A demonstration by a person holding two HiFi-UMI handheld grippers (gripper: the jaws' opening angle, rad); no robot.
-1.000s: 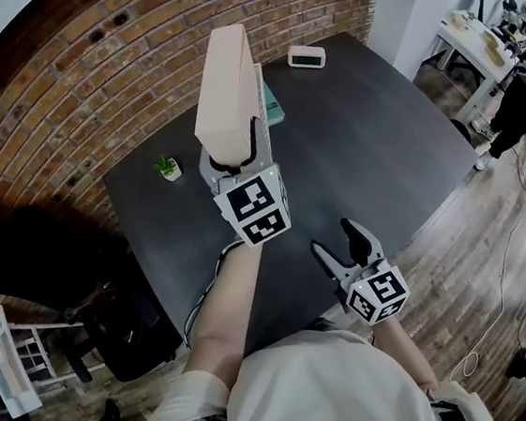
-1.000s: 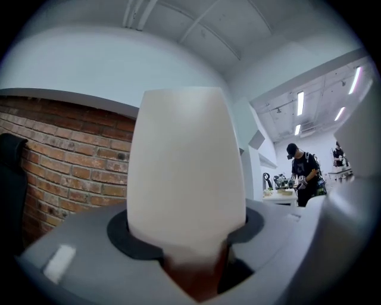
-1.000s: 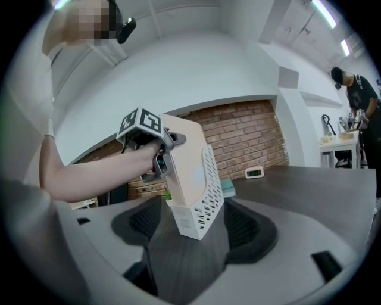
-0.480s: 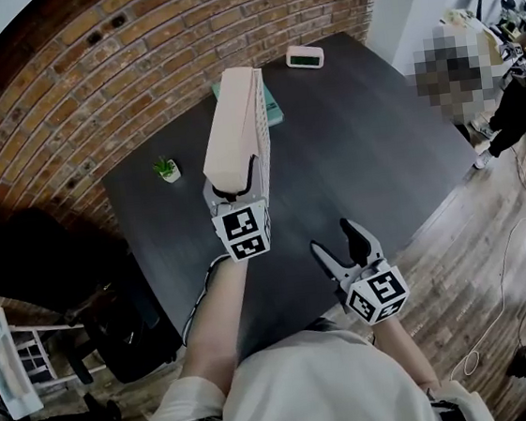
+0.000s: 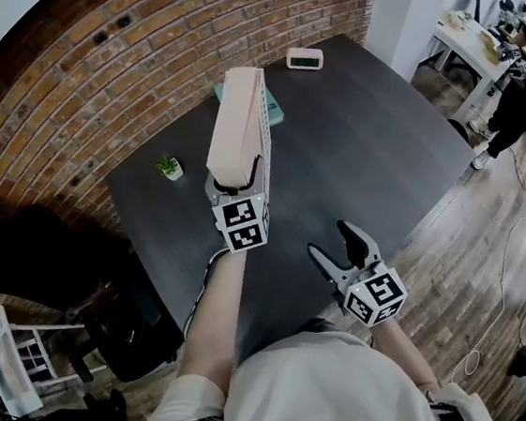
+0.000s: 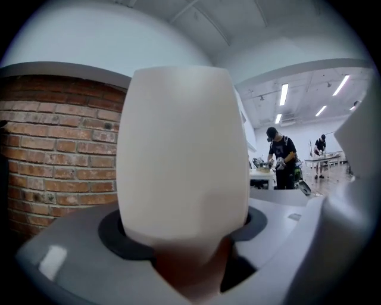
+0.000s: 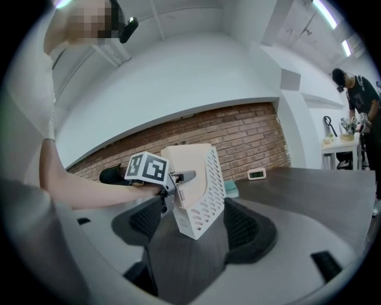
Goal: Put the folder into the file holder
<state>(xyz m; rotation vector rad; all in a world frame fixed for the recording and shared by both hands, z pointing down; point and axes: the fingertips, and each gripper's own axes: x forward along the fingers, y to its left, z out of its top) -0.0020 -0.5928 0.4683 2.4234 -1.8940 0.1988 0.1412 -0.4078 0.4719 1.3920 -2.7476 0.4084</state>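
A pale beige file holder (image 5: 239, 123) with a perforated white side stands on the dark table (image 5: 369, 146). My left gripper (image 5: 237, 170) is at its near end. Its jaws are opening, and the holder (image 6: 181, 161) still stands between them, filling the left gripper view. The right gripper view shows the holder (image 7: 199, 190) leaning slightly, with the left gripper (image 7: 172, 184) at its side. A teal folder (image 5: 273, 105) lies flat on the table just behind the holder. My right gripper (image 5: 335, 242) hangs open and empty near the table's front edge.
A small digital clock (image 5: 305, 57) sits at the table's far side and a little potted plant (image 5: 169, 167) at its left. The brick wall (image 5: 89, 92) runs behind the table. A black chair (image 5: 32, 250) stands to the left. People work at desks (image 5: 470, 35) far right.
The left gripper has come down and drawn slightly nearer with the file holder, which now stands on the table. Its jaws have widened. The right gripper has barely moved.
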